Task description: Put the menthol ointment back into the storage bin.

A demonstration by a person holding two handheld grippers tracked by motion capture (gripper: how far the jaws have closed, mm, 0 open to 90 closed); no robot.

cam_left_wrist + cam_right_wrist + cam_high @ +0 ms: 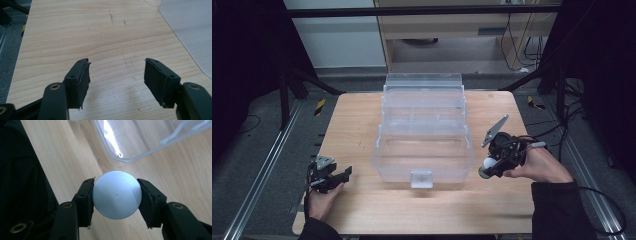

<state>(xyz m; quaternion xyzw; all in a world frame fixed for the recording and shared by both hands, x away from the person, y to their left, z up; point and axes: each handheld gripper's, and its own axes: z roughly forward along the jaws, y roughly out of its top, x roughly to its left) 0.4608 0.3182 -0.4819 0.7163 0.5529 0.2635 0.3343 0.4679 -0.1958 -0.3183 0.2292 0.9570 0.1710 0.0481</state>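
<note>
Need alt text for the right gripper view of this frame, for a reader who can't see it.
A white ball is clamped between the two black jaws of the right gripper, held above a light wooden table. A corner of a clear plastic box sits on the table beyond the ball, and a dark sleeve covers the left edge.

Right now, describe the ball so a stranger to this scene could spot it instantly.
Start at the wooden table and find the big clear plastic box at its centre. Just off the box's near right corner is the right gripper, shut on a small ball. It is the one round, pale, smooth thing here, beside black gripper parts.
</note>
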